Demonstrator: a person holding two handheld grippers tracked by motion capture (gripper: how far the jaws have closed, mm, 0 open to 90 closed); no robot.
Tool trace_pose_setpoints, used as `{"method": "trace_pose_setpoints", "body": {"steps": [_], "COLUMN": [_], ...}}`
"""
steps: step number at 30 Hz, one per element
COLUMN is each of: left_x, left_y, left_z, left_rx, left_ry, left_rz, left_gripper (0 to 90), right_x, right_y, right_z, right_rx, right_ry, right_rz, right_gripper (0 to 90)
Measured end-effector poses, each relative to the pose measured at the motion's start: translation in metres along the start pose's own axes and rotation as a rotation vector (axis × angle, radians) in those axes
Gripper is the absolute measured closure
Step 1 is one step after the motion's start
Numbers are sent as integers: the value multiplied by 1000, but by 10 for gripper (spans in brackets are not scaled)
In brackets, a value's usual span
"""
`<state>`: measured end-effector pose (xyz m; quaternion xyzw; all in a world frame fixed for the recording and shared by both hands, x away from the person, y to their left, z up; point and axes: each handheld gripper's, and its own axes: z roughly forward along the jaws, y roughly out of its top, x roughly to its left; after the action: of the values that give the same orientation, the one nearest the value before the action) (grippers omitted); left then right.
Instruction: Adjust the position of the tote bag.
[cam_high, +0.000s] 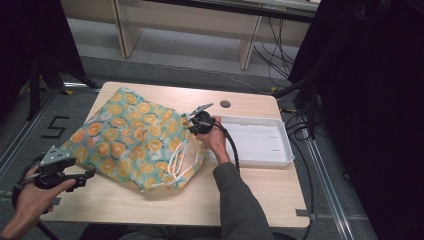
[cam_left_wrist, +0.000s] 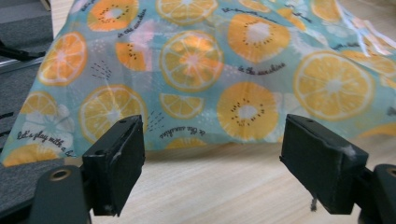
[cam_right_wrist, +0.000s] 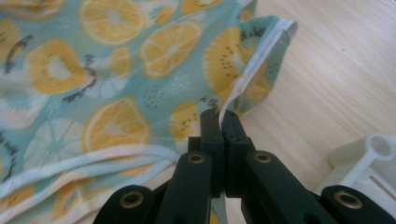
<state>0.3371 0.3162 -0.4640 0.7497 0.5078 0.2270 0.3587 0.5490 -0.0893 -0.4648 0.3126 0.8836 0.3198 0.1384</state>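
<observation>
The fruit-print cloth (cam_high: 135, 140) lies spread and rumpled on the wooden table (cam_high: 260, 195), to the left of the white tray (cam_high: 282, 162), which I use as my landmark. Its near-right corner bunches up close to the tray's left end, with white-piped edges (cam_high: 180, 160) looping there.

My right gripper (cam_right_wrist: 223, 119) sits just left of the tray, and its jaws are pressed together on the cloth's white-piped hem, a thin strip of trim running down between the pads. My left gripper (cam_left_wrist: 212, 172) waits at the far side of the cloth from the tray, jaws wide apart with nothing between them, the cloth's near edge just ahead of them.

I judge this fabric to be light, thin and fully limp. It will drape, fold on itself and slide over the smooth wood rather than hold any shape. A single pinch lifts only a peak, so I want two holds well apart. The piped hem is the best place to grip: it is thicker, less likely to slip out of flat pads, and it marks the true edge. For the left gripper I would take the hem at the corner farthest from the tray, low to the table, catching one layer only.
</observation>
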Motion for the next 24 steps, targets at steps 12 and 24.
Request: {"method": "trace_pose_setpoints", "body": {"steps": [12,24], "left_x": [34,36], "left_y": [3,15], "left_z": [19,57], "left_rx": [57,118], "left_ry": [65,42], "left_rz": [-32,-9], "left_gripper": [395,736], "right_x": [50,91], "right_y": [-29,-59], "right_z": [-70,-96], "right_rx": [-79,-62], "right_ry": [42,78], "right_rz": [-118,-133], "right_gripper": [900,900]}}
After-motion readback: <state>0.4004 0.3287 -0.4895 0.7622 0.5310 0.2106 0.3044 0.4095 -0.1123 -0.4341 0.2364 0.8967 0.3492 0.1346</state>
